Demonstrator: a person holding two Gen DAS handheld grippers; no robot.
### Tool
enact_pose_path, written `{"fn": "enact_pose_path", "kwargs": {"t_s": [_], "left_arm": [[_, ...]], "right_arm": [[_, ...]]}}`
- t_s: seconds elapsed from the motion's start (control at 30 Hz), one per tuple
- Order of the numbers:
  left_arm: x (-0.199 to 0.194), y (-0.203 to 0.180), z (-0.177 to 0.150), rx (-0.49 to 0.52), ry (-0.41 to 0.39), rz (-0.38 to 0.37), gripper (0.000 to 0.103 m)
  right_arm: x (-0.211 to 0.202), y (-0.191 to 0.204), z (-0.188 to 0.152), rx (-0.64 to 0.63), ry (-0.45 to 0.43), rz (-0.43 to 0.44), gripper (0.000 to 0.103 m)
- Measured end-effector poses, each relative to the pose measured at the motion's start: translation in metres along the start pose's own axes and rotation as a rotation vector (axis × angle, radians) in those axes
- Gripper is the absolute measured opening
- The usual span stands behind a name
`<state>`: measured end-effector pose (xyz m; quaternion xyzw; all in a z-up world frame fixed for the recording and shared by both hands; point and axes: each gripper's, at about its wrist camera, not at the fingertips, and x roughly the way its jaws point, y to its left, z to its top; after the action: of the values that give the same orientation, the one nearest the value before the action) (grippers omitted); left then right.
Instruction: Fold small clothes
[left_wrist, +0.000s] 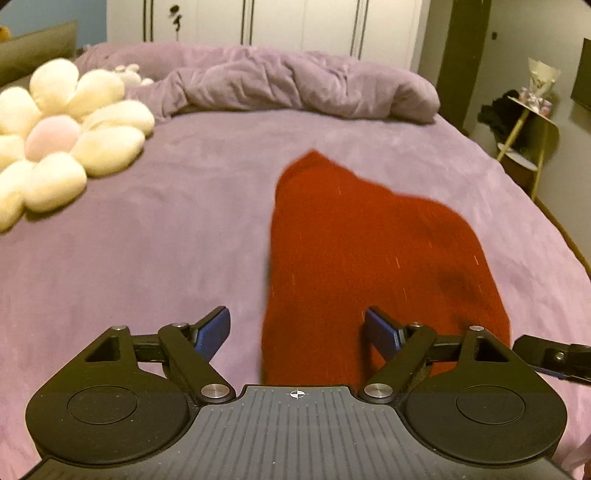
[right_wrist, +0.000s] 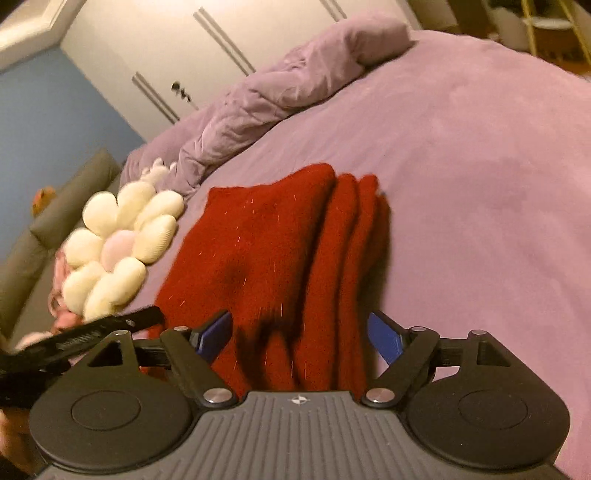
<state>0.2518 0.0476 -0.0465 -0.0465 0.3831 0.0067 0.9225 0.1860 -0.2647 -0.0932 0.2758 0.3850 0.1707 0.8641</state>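
A dark red knitted garment (left_wrist: 362, 258) lies folded on the purple bed (left_wrist: 166, 240). In the right wrist view the garment (right_wrist: 266, 266) shows several stacked folds along its right side. My left gripper (left_wrist: 297, 330) is open, its blue pads spread over the garment's near left edge, holding nothing. My right gripper (right_wrist: 299, 334) is open over the garment's near end, holding nothing. The right gripper's body shows at the right edge of the left wrist view (left_wrist: 554, 354), and the left gripper's body shows at the left of the right wrist view (right_wrist: 85, 336).
A cream flower-shaped cushion (left_wrist: 62, 136) lies on the bed to the left. A rumpled purple duvet (left_wrist: 295, 81) is heaped at the far end. A white wardrobe (left_wrist: 258, 22) stands behind. A wooden side table (left_wrist: 528, 122) stands off the bed's right edge.
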Motion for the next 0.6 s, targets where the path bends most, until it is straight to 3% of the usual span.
{"fn": "enact_pose_path", "kwargs": {"t_s": [0.1, 0.23, 0.47, 0.6], "left_arm": [[-0.009, 0.002, -0.021, -0.013, 0.026, 0.009, 0.087], [-0.022, 0.009, -0.035, -0.014, 0.009, 0.039, 0.091], [-0.030, 0.021, -0.054, 0.004, 0.018, 0.094, 0.091], [-0.020, 0.024, -0.062, 0.047, 0.029, 0.066, 0.091]], "right_arm": [[-0.008, -0.008, -0.018, 0.077, 0.043, 0.054, 0.080], [0.004, -0.010, -0.027, 0.190, 0.089, 0.159, 0.071], [0.031, -0.008, -0.034, 0.335, 0.066, 0.183, 0.064], [0.041, -0.015, -0.040, 0.422, 0.046, 0.180, 0.044]]}}
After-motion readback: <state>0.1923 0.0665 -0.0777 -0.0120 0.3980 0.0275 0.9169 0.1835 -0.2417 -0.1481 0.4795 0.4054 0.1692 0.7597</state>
